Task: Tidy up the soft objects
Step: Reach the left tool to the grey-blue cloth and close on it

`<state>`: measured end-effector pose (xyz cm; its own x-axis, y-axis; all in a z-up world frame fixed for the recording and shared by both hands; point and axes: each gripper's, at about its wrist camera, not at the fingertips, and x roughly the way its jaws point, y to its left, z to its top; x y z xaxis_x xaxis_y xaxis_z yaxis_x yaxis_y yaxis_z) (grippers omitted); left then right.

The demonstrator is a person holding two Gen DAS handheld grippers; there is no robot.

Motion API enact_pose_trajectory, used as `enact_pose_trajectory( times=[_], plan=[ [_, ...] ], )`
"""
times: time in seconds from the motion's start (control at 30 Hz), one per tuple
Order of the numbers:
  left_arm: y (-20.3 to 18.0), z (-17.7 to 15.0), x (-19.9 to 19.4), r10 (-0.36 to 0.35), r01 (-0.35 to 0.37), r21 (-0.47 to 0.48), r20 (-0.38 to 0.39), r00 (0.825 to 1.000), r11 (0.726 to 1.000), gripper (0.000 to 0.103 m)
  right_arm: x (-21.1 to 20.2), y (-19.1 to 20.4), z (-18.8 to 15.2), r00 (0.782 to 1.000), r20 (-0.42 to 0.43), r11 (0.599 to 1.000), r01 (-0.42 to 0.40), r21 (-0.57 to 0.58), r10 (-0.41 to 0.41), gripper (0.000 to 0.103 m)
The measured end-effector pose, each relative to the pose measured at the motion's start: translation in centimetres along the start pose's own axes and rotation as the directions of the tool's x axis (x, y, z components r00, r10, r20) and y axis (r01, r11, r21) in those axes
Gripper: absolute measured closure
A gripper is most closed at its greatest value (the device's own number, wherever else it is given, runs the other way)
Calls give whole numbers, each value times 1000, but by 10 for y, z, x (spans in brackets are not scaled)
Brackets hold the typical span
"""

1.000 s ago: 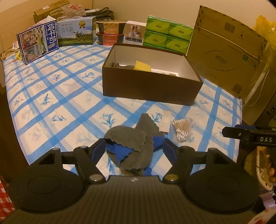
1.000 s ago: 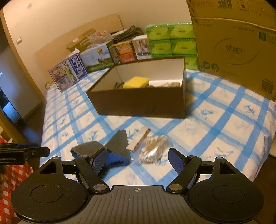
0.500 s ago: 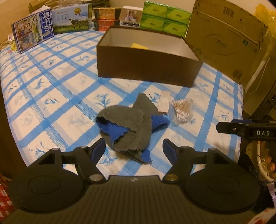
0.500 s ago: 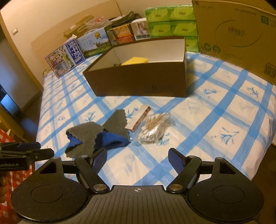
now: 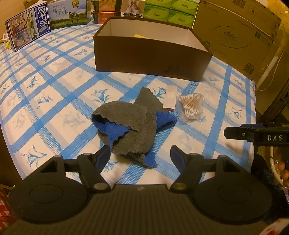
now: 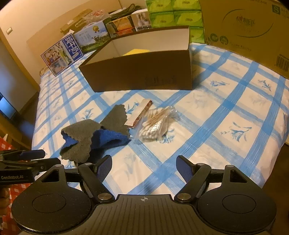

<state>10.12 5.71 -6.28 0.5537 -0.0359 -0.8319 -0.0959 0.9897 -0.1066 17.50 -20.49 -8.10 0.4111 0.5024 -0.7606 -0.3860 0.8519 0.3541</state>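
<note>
Both claws have come down toward the bed with the blue-checked sheet (image 5: 54,101). In the left wrist view the crumpled grey-and-blue microfibre cloth (image 5: 131,126), a second ago overlapped by the left claw (image 5: 140,156)'s blue pads, now lies just ahead of them. The open brown cardboard box (image 5: 150,57) shows less of its inside; only a sliver of the yellow sponge (image 6: 137,51) clears the near wall. The right claw (image 6: 144,166) now sits lower, and the clear bag of cotton swabs (image 6: 155,123) lies farther ahead of its tips.

Blue-checked bedsheet (image 5: 54,94), wooden headboard (image 6: 54,34), cream wall (image 6: 36,14), dim warm light.
</note>
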Motion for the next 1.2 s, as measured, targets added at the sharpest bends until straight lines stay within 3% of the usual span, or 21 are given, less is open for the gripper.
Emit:
enact_pose_trajectory(
  times=[0.77,0.83,0.9,0.97,1.07,1.2],
  plan=[
    [2,13,70,21,-19,38,-35,999,999,33,30,-26,-2,997,-65,995,47,85,-42,25],
    [3,15,73,37,-35,49,-28,999,998,40,32,-28,-3,997,-70,995,50,90,-44,25],
    [6,18,73,39,-38,49,-14,999,998,74,33,-30,-3,996,-72,994,54,97,-47,25],
    [14,21,68,16,-16,28,-3,1000,999,96,33,-31,-3,996,-71,993,57,101,-50,25],
    [29,27,51,-23,25,-33,45,999,999,99,32,-32,-3,996,-65,993,62,105,-55,25],
    [39,38,16,-5,11,-39,150,989,999,100,28,-33,-3,997,-53,992,65,113,-59,25]
  ],
)
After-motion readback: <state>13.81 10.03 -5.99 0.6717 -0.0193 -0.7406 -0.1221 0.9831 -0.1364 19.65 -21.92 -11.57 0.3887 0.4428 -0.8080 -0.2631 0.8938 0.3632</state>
